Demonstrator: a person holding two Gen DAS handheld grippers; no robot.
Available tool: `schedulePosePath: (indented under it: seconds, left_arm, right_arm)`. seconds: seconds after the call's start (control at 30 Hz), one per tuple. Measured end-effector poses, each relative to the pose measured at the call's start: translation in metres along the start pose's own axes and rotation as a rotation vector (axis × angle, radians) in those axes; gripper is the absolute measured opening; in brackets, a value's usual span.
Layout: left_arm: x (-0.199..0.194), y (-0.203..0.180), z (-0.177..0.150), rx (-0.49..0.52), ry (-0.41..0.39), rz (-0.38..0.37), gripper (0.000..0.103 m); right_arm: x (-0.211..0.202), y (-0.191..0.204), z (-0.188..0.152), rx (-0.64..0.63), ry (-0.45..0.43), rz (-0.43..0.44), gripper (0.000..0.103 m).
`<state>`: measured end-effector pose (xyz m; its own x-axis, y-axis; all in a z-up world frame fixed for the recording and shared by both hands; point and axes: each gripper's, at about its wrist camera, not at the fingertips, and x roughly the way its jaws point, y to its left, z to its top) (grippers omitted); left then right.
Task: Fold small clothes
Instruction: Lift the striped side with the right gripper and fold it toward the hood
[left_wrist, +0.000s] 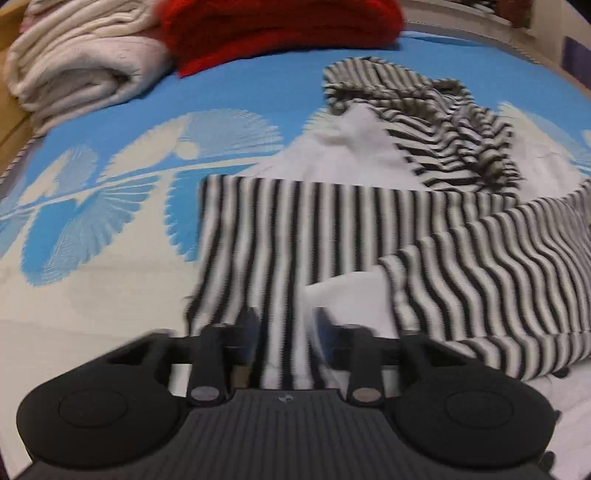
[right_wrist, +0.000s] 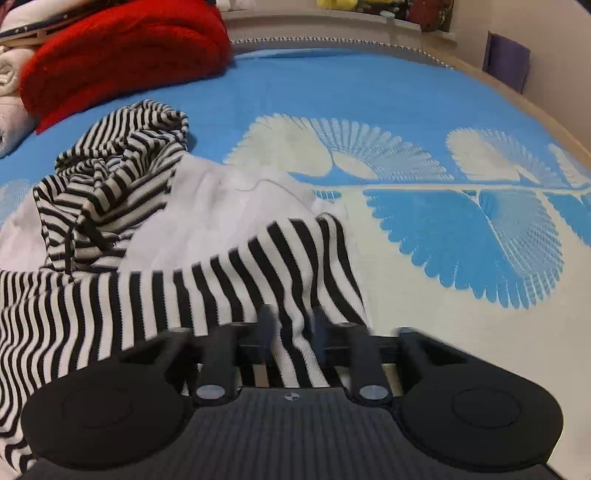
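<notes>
- My left gripper (left_wrist: 284, 332) stood part open, striped garment (left_wrist: 295, 236) lying between its fingers, ungripped.
- My right gripper (right_wrist: 291, 328) stood narrower; striped cloth ran between its fingers, grip unclear.
- The garment lay mid-bedspread (right_wrist: 406, 92), red blanket (right_wrist: 122, 55) at the far edge.

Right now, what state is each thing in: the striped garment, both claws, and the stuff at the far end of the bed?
Striped garment: partly folded, hood crumpled.
Left claw: open, striped cloth between its fingers.
Right claw: open, striped cloth between its fingers.
Red blanket: folded, lying on the bedspread.
Cream blanket: folded, beside the red one.
</notes>
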<state>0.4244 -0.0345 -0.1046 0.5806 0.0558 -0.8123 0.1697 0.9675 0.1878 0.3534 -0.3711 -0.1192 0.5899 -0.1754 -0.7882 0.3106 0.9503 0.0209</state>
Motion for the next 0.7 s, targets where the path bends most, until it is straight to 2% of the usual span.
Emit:
schedulePosePath:
  seconds: [0.03,0.07,0.13,0.2,0.23,0.27,0.3,0.33,0.4,0.5,0.53,0.6,0.7]
  left_arm:
    - [-0.004,0.001,0.001,-0.002,-0.019,0.012,0.075]
    - [-0.008,0.002,0.002,-0.004,-0.04,0.019,0.092]
    - [-0.013,-0.001,0.001,0.018,-0.087,0.069,0.103]
    - [-0.004,-0.01,-0.002,0.082,-0.066,0.112,0.103]
    - [0.003,-0.013,-0.006,0.111,-0.037,0.114,0.103]
    - [0.007,-0.013,-0.008,0.115,-0.031,0.107,0.103]
    - [0.007,-0.008,-0.007,0.097,-0.036,0.093,0.103]
    - [0.004,0.0,-0.004,0.062,-0.022,0.073,0.103]
    - [-0.008,0.023,0.004,-0.034,-0.028,0.03,0.103]
    - [-0.039,0.075,0.013,-0.201,-0.088,-0.007,0.103]
    - [-0.045,0.089,0.014,-0.232,-0.096,0.011,0.103]
    - [-0.05,0.115,0.012,-0.273,-0.096,0.099,0.103]
    - [-0.043,0.142,0.006,-0.288,-0.055,0.207,0.103]
  right_arm:
    - [-0.004,0.0,0.002,0.001,-0.006,-0.004,0.049]
    - [-0.01,-0.001,0.005,0.013,-0.022,0.01,0.055]
    - [-0.019,-0.003,0.009,0.047,-0.065,0.053,0.06]
    - [-0.018,-0.001,0.009,0.035,-0.054,0.066,0.063]
    - [-0.012,0.002,0.005,0.013,-0.026,0.06,0.066]
    - [-0.001,0.007,-0.002,-0.032,0.037,0.045,0.067]
    - [0.005,0.01,-0.008,-0.071,0.052,0.029,0.069]
    - [0.002,0.014,-0.014,-0.113,0.002,0.005,0.071]
    - [-0.01,0.022,-0.008,-0.178,-0.015,-0.003,0.07]
    - [-0.046,0.015,0.015,-0.084,-0.134,0.105,0.074]
    - [-0.054,0.017,0.029,-0.054,-0.149,0.159,0.074]
    - [-0.057,0.032,0.059,-0.058,-0.166,0.212,0.074]
    - [-0.038,0.081,0.11,-0.115,-0.166,0.279,0.074]
